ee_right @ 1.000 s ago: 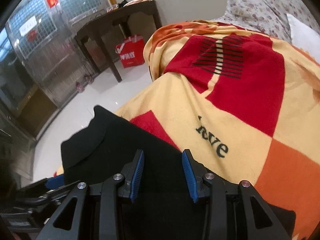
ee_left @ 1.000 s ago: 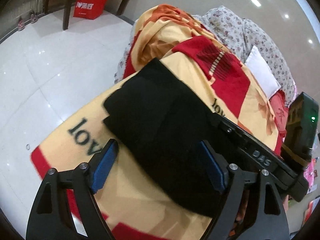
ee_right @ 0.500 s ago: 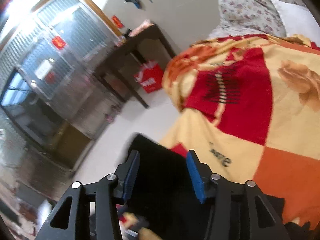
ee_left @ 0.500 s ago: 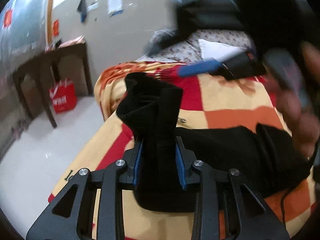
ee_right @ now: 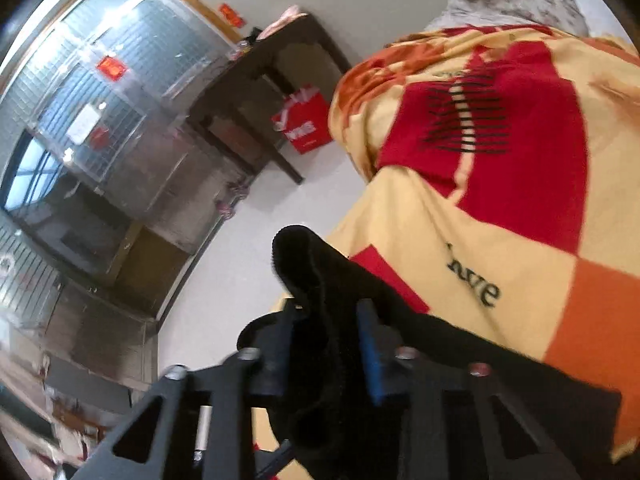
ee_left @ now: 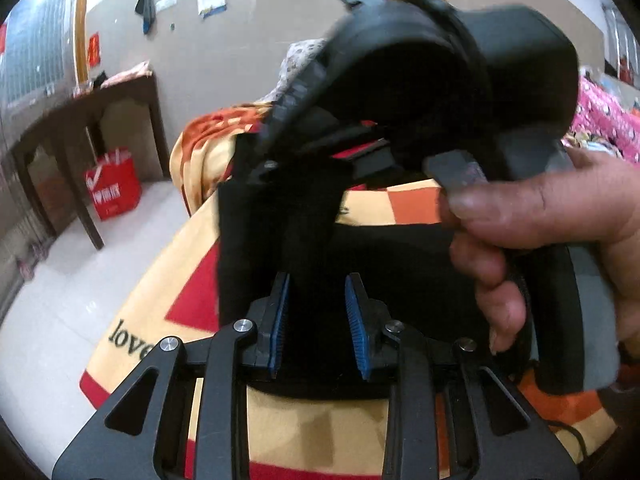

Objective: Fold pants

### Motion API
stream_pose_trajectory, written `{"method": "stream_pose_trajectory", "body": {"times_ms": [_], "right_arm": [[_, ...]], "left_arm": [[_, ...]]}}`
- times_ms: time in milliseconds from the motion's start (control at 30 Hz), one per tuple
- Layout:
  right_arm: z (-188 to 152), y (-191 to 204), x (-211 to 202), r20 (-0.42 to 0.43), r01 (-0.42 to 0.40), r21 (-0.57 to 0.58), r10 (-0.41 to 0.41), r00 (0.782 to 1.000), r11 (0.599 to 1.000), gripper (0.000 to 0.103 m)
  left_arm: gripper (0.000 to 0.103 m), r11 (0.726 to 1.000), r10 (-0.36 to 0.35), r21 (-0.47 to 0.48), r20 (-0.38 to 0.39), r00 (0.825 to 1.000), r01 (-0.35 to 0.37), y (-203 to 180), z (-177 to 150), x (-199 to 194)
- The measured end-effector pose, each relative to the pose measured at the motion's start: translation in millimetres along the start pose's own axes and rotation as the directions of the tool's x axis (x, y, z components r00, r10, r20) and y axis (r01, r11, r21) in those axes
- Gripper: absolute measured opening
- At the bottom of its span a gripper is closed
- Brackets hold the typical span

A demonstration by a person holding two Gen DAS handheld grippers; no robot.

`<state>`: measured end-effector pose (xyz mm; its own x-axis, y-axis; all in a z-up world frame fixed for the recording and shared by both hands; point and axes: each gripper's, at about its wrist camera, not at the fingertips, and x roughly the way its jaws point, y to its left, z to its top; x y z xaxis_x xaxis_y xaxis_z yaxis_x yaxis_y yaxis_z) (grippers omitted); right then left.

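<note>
Two handheld grippers lift one end of a pair of black pants (ee_left: 276, 216) off a bed spread with a red, orange and cream blanket (ee_right: 520, 184). The left gripper (ee_left: 316, 316) has its blue-padded fingers (ee_left: 279, 320) drawn narrow around a bunched fold of the cloth, which rises in a column above them. In its own view the right gripper (ee_right: 326, 344) also pinches a raised ridge of the fabric, though that picture is blurred and the hold looks, rather than plainly is, firm. The right hand (ee_left: 548, 240) on its tool crowds the right side of the left camera's view, close above the garment. The rest of the pants lie dark across the near part of the blanket, beside the printed word "love".

The fold appears to be mid-lift: the gripped end is up and not yet laid over. The next move calls for carrying both held points together across the body of the pants, keeping the edge level, then lowering it flat before letting go.

A red shopping bag (ee_right: 306, 124) stands on the floor by a dark table (ee_left: 80, 120) at far left.
</note>
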<state>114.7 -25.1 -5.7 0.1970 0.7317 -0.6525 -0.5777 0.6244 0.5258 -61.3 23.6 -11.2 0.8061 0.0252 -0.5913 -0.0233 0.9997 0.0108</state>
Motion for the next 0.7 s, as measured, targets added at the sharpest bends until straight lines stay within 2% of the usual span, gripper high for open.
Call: {"method": "stream_pose_trajectory", "body": {"times_ms": [100, 167, 233, 300, 433, 533, 567, 633, 700], "right_arm": [[-1, -2, -8, 0.020, 0.018, -0.013, -0.018, 1.000, 1.000, 0.014], [-4, -9, -16, 0.040, 0.003, 0.006, -0.004, 0.999, 1.000, 0.014], [-7, -15, -23, 0.048, -0.010, 0.030, 0.009, 0.999, 1.000, 0.014], [-10, -22, -26, 0.054, -0.026, 0.059, 0.023, 0.998, 0.998, 0.014], [-10, -24, -28, 0.057, -0.053, 0.076, 0.049, 0.997, 0.996, 0.014], [-9, -19, -30, 0.055, -0.055, 0.063, 0.051, 0.997, 0.997, 0.014], [-9, -18, -31, 0.056, -0.057, 0.058, 0.054, 0.997, 0.997, 0.014], [-9, -18, -32, 0.057, -0.058, 0.050, 0.055, 0.997, 0.997, 0.014], [-9, -18, -31, 0.058, -0.062, 0.050, 0.060, 0.997, 0.997, 0.014]], "left_arm": [[0.027, 0.998, -0.044, -0.054, 0.013, 0.999, 0.044, 16, 3, -15], [0.034, 0.995, -0.034, -0.096, 0.039, 0.999, 0.037, 28, 5, -25], [0.071, 0.993, -0.020, -0.116, 0.058, 0.998, 0.027, 34, 5, -30], [0.081, 0.991, -0.018, -0.134, 0.090, 0.996, 0.030, 37, 2, -31], [0.081, 0.996, 0.018, -0.093, 0.057, 0.998, -0.012, 31, 2, -12], [0.081, 0.999, 0.025, -0.041, -0.002, 1.000, -0.026, 22, 1, 10], [0.081, 0.998, 0.053, -0.028, -0.022, 0.998, -0.053, 20, 0, 19], [0.081, 0.997, 0.071, -0.040, -0.049, 0.996, -0.073, 24, 0, 28], [0.081, 0.995, 0.058, -0.079, -0.063, 0.996, -0.063, 33, 0, 36]]}}
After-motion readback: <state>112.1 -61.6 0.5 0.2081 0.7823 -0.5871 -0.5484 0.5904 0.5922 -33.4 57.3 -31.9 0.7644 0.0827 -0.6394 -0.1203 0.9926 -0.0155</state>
